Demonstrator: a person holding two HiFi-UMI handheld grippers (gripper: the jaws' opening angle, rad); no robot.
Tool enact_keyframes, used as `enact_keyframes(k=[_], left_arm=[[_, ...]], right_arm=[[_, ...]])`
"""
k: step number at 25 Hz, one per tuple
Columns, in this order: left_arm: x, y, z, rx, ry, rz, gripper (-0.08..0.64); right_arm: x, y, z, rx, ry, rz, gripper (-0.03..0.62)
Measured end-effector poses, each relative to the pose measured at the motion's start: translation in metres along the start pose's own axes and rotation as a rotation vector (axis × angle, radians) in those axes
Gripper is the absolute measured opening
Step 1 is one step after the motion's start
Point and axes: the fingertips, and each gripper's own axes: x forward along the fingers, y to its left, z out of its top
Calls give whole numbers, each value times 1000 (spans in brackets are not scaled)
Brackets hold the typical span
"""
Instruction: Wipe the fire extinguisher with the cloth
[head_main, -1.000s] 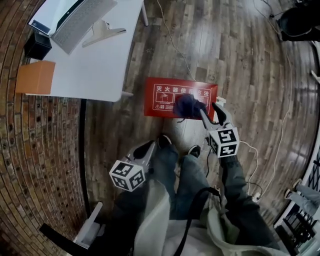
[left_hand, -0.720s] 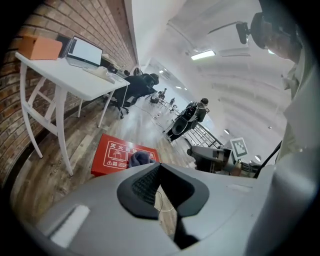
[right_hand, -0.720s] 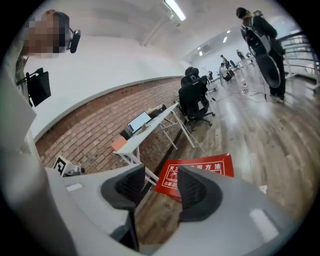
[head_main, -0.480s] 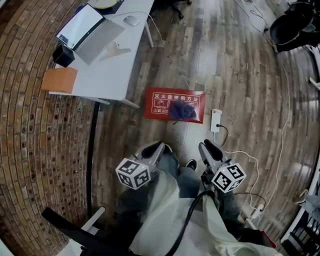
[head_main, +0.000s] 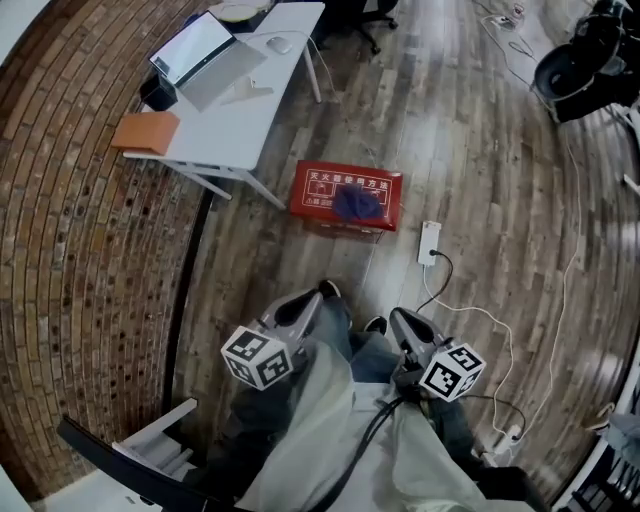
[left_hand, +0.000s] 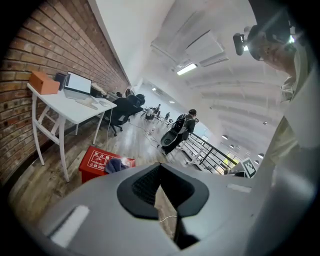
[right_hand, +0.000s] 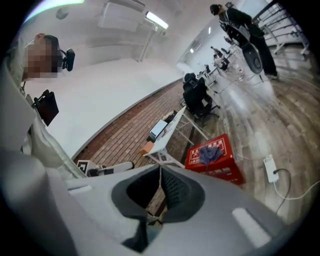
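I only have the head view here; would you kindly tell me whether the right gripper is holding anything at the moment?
Observer: No. The right gripper has just been closing; in its own view the jaws meet with nothing between them.
Operator: Thank you. And how does the left gripper stand?
Observer: The left gripper is shut as well. Its own view shows the pads touching at their tips, with nothing held.

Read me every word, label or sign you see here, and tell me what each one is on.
"灭火器使用方法": white heading on the red box lid.
Smaller print below that heading: too small to read.
Laptop screen: too blurred to read.
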Motion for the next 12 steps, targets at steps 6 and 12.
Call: enact_keyframes(k=[6,12], left_arm=[[-42,-9,-20,-21,-25,57,-2],[-47,-22,-5,-9,-65,3,-2]], right_arm=[[11,46,-35,-95,137,178,11],[-3,41,-19,-164,119,31,11]])
